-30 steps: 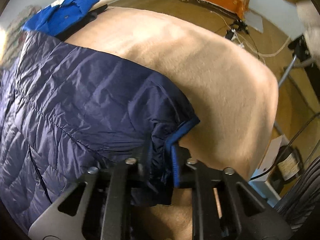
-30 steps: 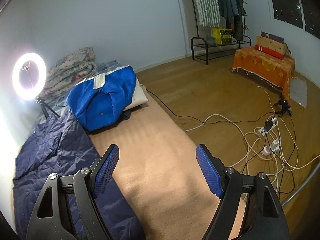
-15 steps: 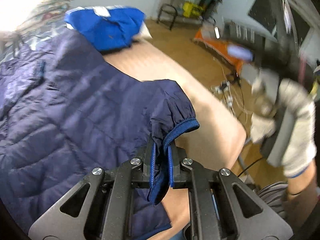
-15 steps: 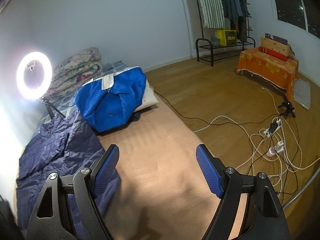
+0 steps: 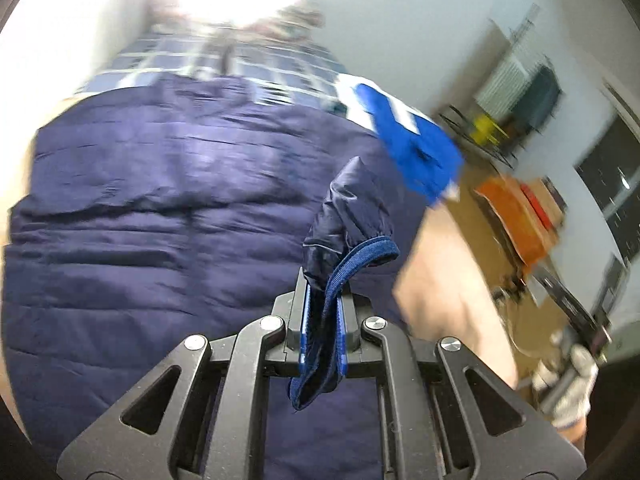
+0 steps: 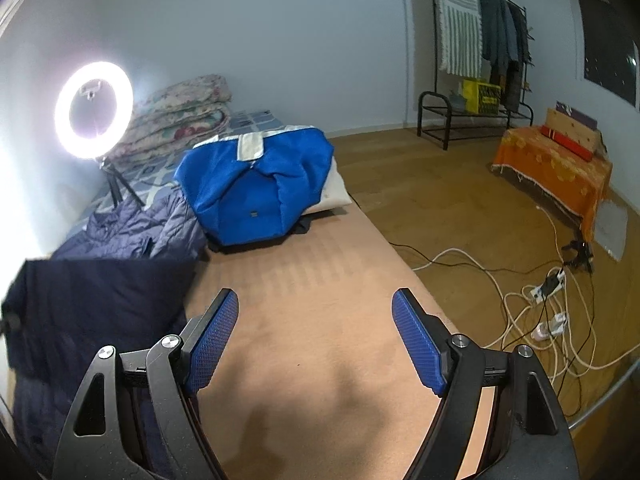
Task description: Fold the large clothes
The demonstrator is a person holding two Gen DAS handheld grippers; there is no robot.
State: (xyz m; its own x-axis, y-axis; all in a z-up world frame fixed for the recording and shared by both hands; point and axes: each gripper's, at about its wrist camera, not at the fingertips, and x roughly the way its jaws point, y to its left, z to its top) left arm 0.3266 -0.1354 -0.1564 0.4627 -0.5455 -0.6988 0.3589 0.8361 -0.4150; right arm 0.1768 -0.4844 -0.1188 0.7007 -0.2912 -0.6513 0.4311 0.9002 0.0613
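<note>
A navy quilted puffer jacket (image 5: 160, 216) lies spread on the tan bed cover (image 6: 320, 288). My left gripper (image 5: 323, 320) is shut on the jacket's sleeve cuff (image 5: 360, 254), which has a blue ribbed edge, and holds it lifted above the jacket body. In the right wrist view the raised sleeve (image 6: 92, 300) hangs at the left over the jacket. My right gripper (image 6: 314, 340) is open and empty above the bare tan cover, right of the jacket.
A bright blue folded garment (image 6: 256, 184) sits on a white pillow at the bed's far end. A lit ring light (image 6: 94, 110) and folded floral quilts (image 6: 180, 116) stand at the back left. Cables and power strips (image 6: 548, 300) lie on the wooden floor right of the bed.
My left gripper has lifted the sleeve cuff and carried it leftward over the jacket body. The right gripper has stayed open and nearly still.
</note>
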